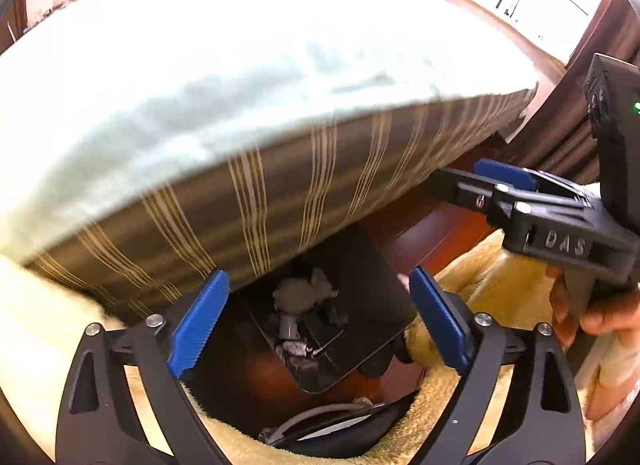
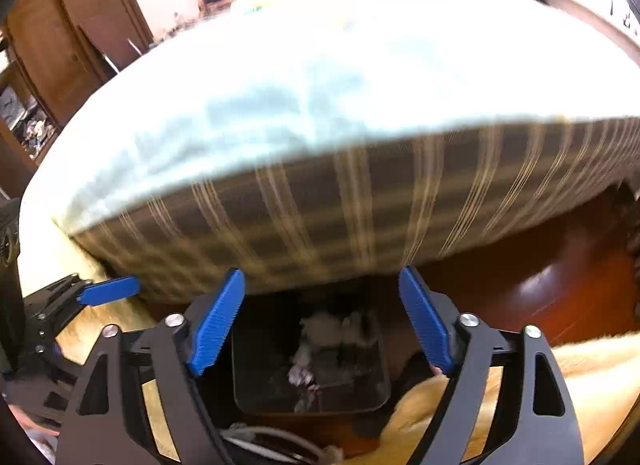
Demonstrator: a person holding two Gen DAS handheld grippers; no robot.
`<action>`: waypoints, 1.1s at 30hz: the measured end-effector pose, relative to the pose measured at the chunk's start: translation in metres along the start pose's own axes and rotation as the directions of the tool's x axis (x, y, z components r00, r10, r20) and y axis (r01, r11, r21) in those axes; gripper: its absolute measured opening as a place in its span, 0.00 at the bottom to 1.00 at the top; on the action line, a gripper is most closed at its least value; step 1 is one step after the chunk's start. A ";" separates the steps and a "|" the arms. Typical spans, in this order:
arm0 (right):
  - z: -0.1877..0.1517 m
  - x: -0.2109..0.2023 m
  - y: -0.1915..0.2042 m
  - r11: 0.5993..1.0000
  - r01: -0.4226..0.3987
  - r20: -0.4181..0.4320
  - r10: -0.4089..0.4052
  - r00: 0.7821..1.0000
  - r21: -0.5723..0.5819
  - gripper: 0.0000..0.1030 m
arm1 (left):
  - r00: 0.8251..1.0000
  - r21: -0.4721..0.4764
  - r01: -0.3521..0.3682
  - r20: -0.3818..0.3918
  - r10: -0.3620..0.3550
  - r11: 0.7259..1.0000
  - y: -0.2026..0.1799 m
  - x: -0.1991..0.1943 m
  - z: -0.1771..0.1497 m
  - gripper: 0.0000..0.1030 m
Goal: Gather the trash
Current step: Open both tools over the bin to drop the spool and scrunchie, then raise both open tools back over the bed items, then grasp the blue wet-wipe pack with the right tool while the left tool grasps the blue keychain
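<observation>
A dark trash bin (image 1: 360,329) stands on the floor against the bed's foot, with crumpled white paper trash (image 1: 300,297) inside. It also shows in the right wrist view (image 2: 256,377), with the trash (image 2: 324,333) in it. My left gripper (image 1: 320,321) hovers above the bin, open and empty. My right gripper (image 2: 320,321) also hovers above the bin, open and empty. The right gripper shows in the left wrist view at the right (image 1: 472,181), held by a hand. The left gripper's blue fingertip (image 2: 110,289) shows at the left of the right wrist view.
A bed with a pale green cover (image 1: 240,65) and a striped mattress side (image 1: 320,177) fills the view ahead. A yellow fluffy rug (image 1: 500,277) lies by the bin on the red-brown wood floor (image 2: 540,297). A wooden cabinet (image 2: 60,45) stands at the left.
</observation>
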State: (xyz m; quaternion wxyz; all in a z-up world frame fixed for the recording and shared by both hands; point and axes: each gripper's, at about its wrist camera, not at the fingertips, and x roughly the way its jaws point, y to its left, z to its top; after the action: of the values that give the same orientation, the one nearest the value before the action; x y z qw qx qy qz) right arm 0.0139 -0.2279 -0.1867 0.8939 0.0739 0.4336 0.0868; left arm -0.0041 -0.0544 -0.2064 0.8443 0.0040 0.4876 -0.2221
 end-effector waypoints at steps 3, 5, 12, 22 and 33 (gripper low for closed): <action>0.023 -0.019 -0.004 1.000 -0.002 0.043 0.002 0.999 -0.020 0.84 | 0.999 0.012 0.003 0.041 -0.003 1.000 0.003 -0.025 0.011 0.88; 0.043 -0.032 -0.007 0.999 0.004 0.079 -0.001 0.997 -0.034 0.86 | 0.998 0.022 -0.003 0.069 0.001 1.000 0.003 -0.040 0.023 0.89; 0.114 -0.044 -0.004 0.999 0.020 0.159 -0.013 0.987 -0.038 0.88 | 0.985 0.055 -0.085 0.156 0.076 0.995 0.021 -0.065 0.072 0.91; 0.192 0.026 -0.006 0.999 0.022 0.117 -0.026 0.993 0.035 0.88 | 0.972 -0.017 -0.138 0.190 0.139 0.990 0.071 -0.036 0.154 0.87; 0.252 0.103 -0.002 0.987 0.049 0.031 -0.055 0.998 0.155 0.71 | 0.984 0.003 -0.084 0.155 0.083 0.996 0.083 0.022 0.226 0.65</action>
State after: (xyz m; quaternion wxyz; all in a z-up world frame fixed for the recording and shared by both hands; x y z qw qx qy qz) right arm 0.2755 -0.2211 -0.1110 0.8949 0.1330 0.4251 0.0284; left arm 0.2223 -0.0386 -0.1228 0.8881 0.0110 0.4190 -0.1885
